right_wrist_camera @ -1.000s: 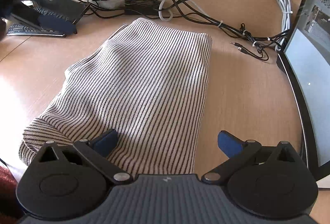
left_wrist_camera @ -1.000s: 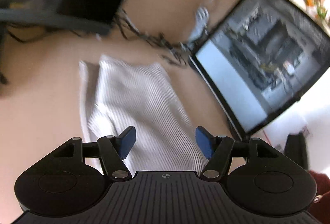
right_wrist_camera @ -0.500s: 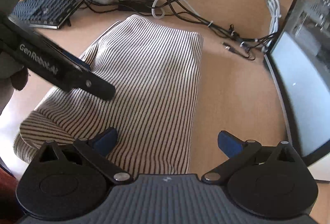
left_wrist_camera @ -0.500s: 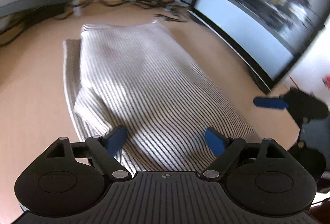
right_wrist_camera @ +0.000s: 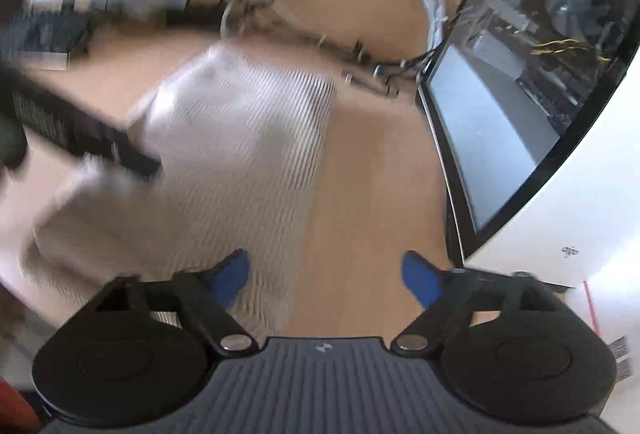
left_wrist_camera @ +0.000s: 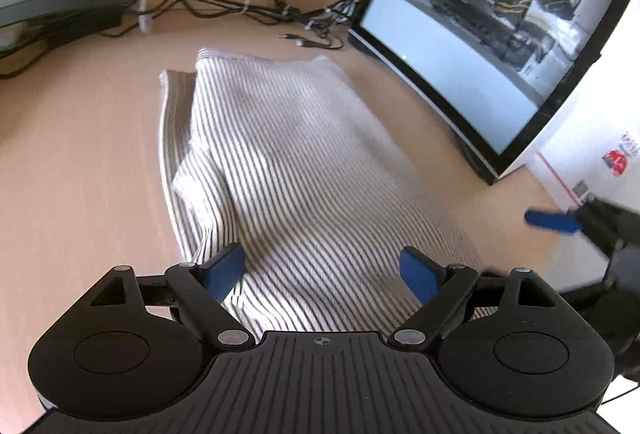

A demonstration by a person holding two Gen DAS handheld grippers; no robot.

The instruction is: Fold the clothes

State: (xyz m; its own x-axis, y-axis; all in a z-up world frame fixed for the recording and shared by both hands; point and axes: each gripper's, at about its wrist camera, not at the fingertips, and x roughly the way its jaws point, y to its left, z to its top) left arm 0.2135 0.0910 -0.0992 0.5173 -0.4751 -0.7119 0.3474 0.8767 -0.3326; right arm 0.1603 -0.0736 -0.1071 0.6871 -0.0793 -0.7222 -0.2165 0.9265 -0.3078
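While the striped garment (left_wrist_camera: 296, 170) lies partly folded mid-table, both jaws gape with nothing held: the left hand-held gripper (left_wrist_camera: 322, 272) hovers over its near hem, the right hand-held gripper (right_wrist_camera: 324, 274) beside its right edge. Pinching both near corners evenly would likely fold cleanest. Cables (left_wrist_camera: 240, 8) crowd the table's far edge, and the computer case (left_wrist_camera: 480, 34) hems the right edge.

Right gripper (right_wrist_camera: 324, 270): blue-tipped fingers (right_wrist_camera: 230, 274) spread wide, nothing between them; left tip over near right edge of striped garment (right_wrist_camera: 224, 162), right tip over bare wooden counter (right_wrist_camera: 368, 194). Garment: folded, blurred, left of centre. Left gripper (right_wrist_camera: 136, 162): dark, blurred, over garment's left side. Cables (right_wrist_camera: 352, 62): tangled at far edge. PC case (right_wrist_camera: 540, 106): right. Keyboard (right_wrist_camera: 44, 30): far left.
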